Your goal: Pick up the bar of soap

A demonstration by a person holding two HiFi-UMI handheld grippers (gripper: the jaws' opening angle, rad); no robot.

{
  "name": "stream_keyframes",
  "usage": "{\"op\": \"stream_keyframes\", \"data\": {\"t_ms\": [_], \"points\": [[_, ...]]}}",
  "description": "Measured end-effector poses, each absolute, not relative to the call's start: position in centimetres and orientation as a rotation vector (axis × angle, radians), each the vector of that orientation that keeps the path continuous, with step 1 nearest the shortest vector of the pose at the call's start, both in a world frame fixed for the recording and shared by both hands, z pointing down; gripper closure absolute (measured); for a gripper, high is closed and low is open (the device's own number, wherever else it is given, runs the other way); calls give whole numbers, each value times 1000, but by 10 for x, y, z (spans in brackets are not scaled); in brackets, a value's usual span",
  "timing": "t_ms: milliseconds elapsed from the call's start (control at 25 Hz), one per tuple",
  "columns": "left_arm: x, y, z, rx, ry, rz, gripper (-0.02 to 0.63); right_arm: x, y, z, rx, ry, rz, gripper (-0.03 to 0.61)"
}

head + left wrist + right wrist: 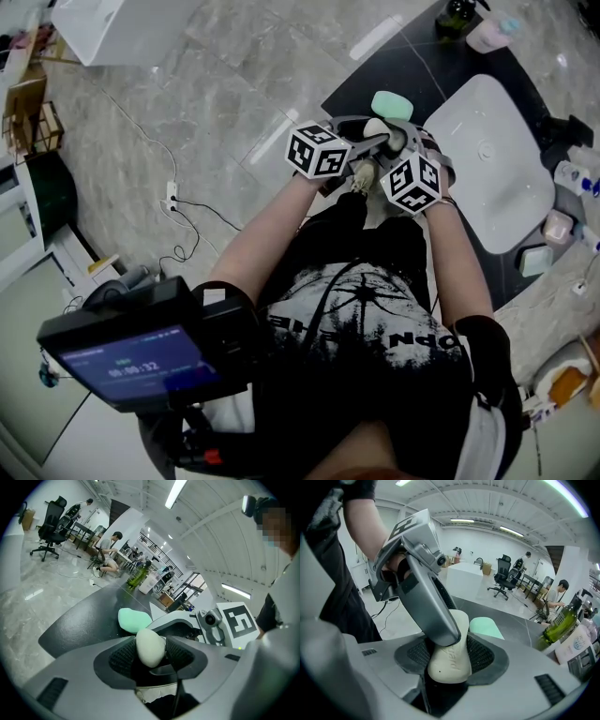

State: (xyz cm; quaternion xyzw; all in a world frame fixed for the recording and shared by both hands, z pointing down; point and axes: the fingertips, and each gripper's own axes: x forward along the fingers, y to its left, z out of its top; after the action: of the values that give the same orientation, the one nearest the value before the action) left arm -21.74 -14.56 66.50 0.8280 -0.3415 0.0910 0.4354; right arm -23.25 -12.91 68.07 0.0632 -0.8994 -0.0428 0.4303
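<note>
STEP: pick-up | GRIP: my left gripper point(150, 654) and right gripper point(449, 657) both clamped on white bar of soap point(451, 660) | SOAP: held between them, apparently off dark countertop point(77, 625) | OTHER: green soap bar point(133, 619) untouched | REMAINING: judged nothing.

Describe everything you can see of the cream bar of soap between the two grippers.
The bar of soap is cream, smooth and matt, oval with rounded edges, with unreadable embossed lettering on one broad face. The left gripper and the right gripper both clamp it, from opposite ends.
</note>
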Motion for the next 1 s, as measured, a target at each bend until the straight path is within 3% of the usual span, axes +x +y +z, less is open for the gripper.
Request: {"op": "stream_keyframes", "data": {"t_ms": [1000], "points": [[-226,-152,659,2159,-939,312,374,-231,-132,675,211,-2274,-45,350]]}}
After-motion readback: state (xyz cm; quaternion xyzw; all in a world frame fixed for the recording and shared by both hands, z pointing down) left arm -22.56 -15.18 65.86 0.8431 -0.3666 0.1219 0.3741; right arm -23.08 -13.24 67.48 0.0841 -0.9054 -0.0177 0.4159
